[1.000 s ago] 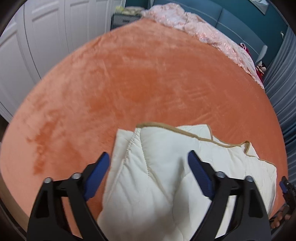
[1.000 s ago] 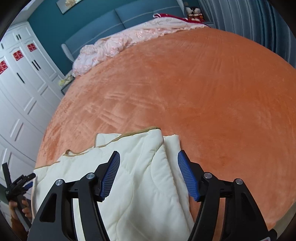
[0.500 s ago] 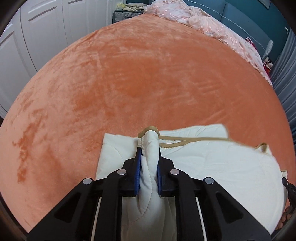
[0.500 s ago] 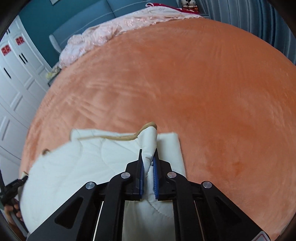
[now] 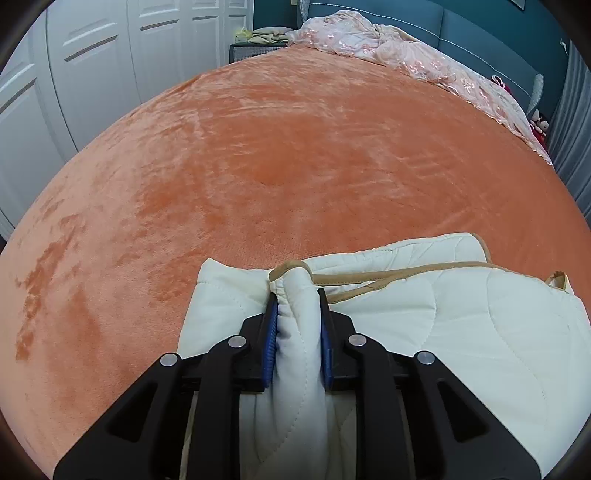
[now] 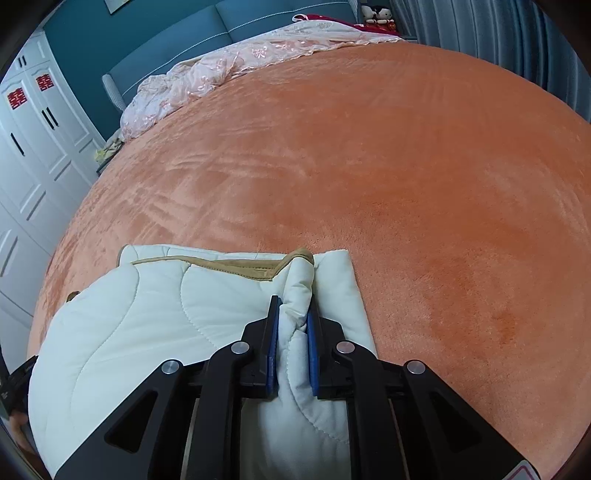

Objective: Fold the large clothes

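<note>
A cream quilted cloth with tan edging lies folded at the near edge of the orange bed cover. My left gripper pinches a bunched ridge at the cloth's left corner. Its blue pads press the fabric, though the jaws are opening slightly. In the right wrist view the same cloth spreads to the left. My right gripper is shut on a raised fold near its right corner, just behind the tan trim. Both grippers point down at the bed.
The orange bed cover stretches far ahead. A pink lace spread is heaped by the blue headboard. White wardrobe doors stand on the left and grey curtains on the right. A hand shows at the left edge.
Both grippers stood open above the cloth, then sank and shut on its far corners. The fabric now bunches up between each pair of pads.
</note>
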Demonstrator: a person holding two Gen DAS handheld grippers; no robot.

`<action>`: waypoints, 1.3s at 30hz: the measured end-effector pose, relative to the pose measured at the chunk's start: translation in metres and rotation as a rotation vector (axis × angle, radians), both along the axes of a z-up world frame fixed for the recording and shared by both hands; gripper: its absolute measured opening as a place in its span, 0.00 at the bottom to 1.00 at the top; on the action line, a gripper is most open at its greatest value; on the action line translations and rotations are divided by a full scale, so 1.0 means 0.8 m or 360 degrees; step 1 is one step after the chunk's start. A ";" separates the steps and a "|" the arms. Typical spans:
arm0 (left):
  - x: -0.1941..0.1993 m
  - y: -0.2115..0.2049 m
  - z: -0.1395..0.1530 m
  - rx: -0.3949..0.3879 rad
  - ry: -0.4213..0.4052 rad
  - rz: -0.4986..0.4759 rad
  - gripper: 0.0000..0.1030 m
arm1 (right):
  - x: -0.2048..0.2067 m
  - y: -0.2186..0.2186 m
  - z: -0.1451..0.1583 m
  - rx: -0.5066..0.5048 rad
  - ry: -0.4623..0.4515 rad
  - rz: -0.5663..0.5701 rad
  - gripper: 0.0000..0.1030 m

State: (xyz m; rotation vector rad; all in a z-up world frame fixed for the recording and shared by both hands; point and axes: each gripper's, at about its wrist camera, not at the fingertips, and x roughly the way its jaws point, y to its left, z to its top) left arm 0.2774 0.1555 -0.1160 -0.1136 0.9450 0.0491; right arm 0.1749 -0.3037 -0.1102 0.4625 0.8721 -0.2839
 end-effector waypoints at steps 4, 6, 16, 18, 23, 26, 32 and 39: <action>-0.002 0.009 0.024 0.0011 0.0019 0.0041 0.36 | -0.004 -0.016 0.022 0.0075 0.0018 -0.0021 0.19; -0.018 0.025 0.064 0.0065 -0.0082 0.0143 0.59 | -0.023 -0.029 0.055 0.0067 -0.0057 -0.0114 0.31; -0.034 -0.093 0.132 -0.0264 -0.0106 -0.0401 0.36 | 0.035 0.136 0.111 0.0006 -0.0086 0.0518 0.03; -0.030 -0.134 0.099 -0.0231 -0.0007 -0.0493 0.28 | 0.054 0.174 0.092 -0.0041 -0.0008 0.0625 0.01; -0.019 -0.173 0.035 -0.0220 0.0122 -0.0501 0.22 | 0.086 0.196 0.035 -0.0037 0.0164 0.0658 0.00; -0.009 -0.174 0.013 -0.0246 0.0130 -0.0478 0.22 | 0.097 0.191 0.013 0.0038 0.0181 0.0621 0.00; -0.009 -0.185 -0.007 -0.0156 0.0063 -0.0471 0.22 | 0.106 0.200 -0.007 0.0000 0.0155 0.0610 0.00; -0.009 -0.189 -0.013 -0.0116 0.0018 -0.0469 0.22 | 0.109 0.201 -0.013 -0.0009 0.0116 0.0605 0.00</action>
